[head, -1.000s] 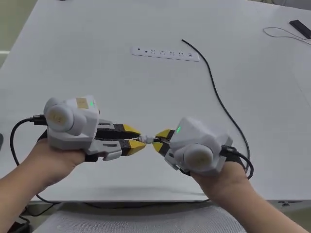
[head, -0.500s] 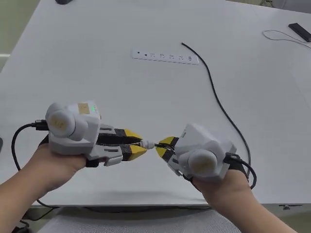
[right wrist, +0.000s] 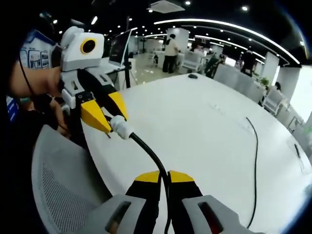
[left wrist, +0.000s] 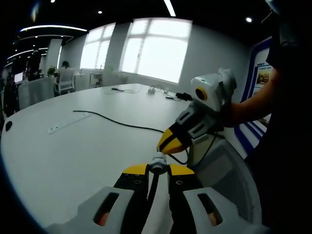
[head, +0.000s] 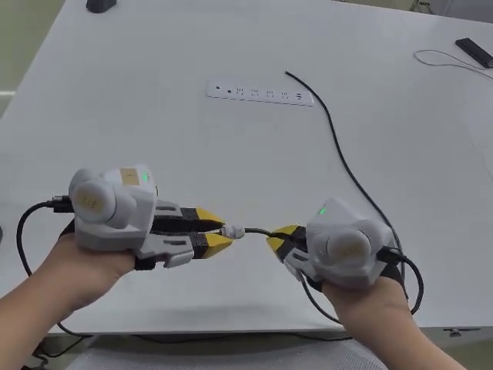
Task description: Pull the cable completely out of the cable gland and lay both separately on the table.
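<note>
Your left gripper (head: 218, 231) is clamped on the white cable gland (head: 233, 230), held over the near edge of the table (head: 231, 154). Your right gripper (head: 279, 240) is pinching the black cable (head: 258, 231) just beside it, with a short run of cable between the two. The cable end is hidden inside the gland, so I can't tell how deep it sits. The cable's tail vanishes between your right jaws.

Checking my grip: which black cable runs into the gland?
The short black cable stretched between the grippers, from the white cable gland in the left gripper to the right gripper. The long black cable lies on the table behind.
</note>
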### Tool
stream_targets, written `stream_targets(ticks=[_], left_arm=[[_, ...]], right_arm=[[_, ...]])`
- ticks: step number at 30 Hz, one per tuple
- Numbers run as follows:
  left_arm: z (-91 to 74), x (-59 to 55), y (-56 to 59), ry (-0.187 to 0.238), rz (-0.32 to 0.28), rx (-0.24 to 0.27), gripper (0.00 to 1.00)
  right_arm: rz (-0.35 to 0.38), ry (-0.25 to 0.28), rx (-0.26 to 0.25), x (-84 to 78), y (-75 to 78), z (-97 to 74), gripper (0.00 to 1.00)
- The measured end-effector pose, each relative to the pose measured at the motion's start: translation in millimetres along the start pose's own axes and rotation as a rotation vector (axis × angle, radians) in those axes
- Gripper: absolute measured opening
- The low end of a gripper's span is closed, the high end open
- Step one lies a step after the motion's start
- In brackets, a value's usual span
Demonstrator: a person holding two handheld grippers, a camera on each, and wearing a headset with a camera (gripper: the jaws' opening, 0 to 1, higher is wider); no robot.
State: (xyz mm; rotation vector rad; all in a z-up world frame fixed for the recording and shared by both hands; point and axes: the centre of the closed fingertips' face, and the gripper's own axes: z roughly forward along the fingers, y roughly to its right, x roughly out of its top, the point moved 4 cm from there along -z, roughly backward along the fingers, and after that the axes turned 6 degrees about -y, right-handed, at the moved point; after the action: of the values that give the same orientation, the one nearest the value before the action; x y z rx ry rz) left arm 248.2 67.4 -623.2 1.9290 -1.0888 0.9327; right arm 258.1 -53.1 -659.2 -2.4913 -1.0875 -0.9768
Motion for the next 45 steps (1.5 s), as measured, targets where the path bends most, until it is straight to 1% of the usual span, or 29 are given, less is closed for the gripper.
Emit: stream_targets(ticks=[2, 6, 7, 8, 13, 17, 21, 23, 27, 29, 33, 36, 38, 40, 42, 44, 45], left_arm=[[0.7, 0.6, 0.2, 0.002, 0.0, 0.0, 0.15], [3.0, 2.5, 0.8, 0.004, 0.002, 0.0, 0.15], [3.1, 2.6, 0.6, 0.004, 0.001, 0.0, 0.15], [3.3, 2.9, 0.5, 0.005, 0.001, 0.0, 0.15], [4.4, 2.8, 1.5, 0.003, 0.0, 0.0, 0.15], [5.7, 2.0, 2.3, 0.0, -0.002, -0.002, 0.15], [5.7, 1.5, 1.9, -0.001, -0.005, 0.0, 0.15], [4.6, 1.4, 0.7, 0.001, -0.007, 0.002, 0.15], [2.7, 1.0, -1.3, 0.002, -0.017, 0.004, 0.15], [2.3, 0.9, -1.3, 0.004, -0.025, 0.002, 0.15], [2.1, 1.0, -1.7, 0.007, -0.03, 0.004, 0.15], [1.6, 0.8, -2.5, 0.006, -0.032, 0.005, 0.15], [1.0, 0.9, -2.9, 0.008, -0.038, 0.003, 0.15], [0.3, 0.9, -3.6, 0.01, -0.043, 0.005, 0.15], [0.2, 0.3, -3.8, 0.007, -0.045, 0.008, 0.15], [0.1, -1.2, -4.3, 0.001, -0.042, 0.012, 0.15], [0.0, -1.7, -4.3, 0.001, -0.044, 0.011, 0.15]], right_arm=[[0.016, -0.008, -0.005, -4.5, 5.1, 1.0, 0.0], [0.118, -0.026, -0.01, -17.2, 13.4, 4.2, 0.0], [0.126, -0.027, -0.014, -19.4, 15.7, 5.0, 0.0], [0.155, -0.041, -0.012, -24.6, 17.2, 6.2, 0.0], [0.226, -0.067, -0.007, -36.3, 21.2, 9.0, 0.0], [0.275, -0.074, 0.003, -39.3, 22.5, 10.5, 0.0], [0.261, -0.076, 0.003, -38.7, 21.6, 10.9, 0.0], [0.261, -0.076, 0.013, -38.3, 20.1, 11.0, 0.0], [0.253, -0.065, 0.022, -37.6, 19.0, 9.7, 0.01], [0.241, -0.063, 0.019, -37.4, 18.6, 9.5, 0.01], [0.2, -0.063, 0.012, -35.4, 16.8, 7.5, 0.01], [0.155, -0.071, 0.019, -33.9, 14.1, 5.1, 0.01], [0.114, -0.07, 0.014, -32.7, 13.3, 2.1, 0.01], [0.107, -0.064, 0.017, -30.6, 12.2, -1.1, 0.02], [0.114, -0.056, 0.022, -27.6, 12.3, -3.5, 0.05], [0.125, -0.042, 0.029, -20.7, 10.1, -7.6, 0.08], [0.112, -0.037, 0.035, -15.1, 7.0, -10.2, 0.1]])
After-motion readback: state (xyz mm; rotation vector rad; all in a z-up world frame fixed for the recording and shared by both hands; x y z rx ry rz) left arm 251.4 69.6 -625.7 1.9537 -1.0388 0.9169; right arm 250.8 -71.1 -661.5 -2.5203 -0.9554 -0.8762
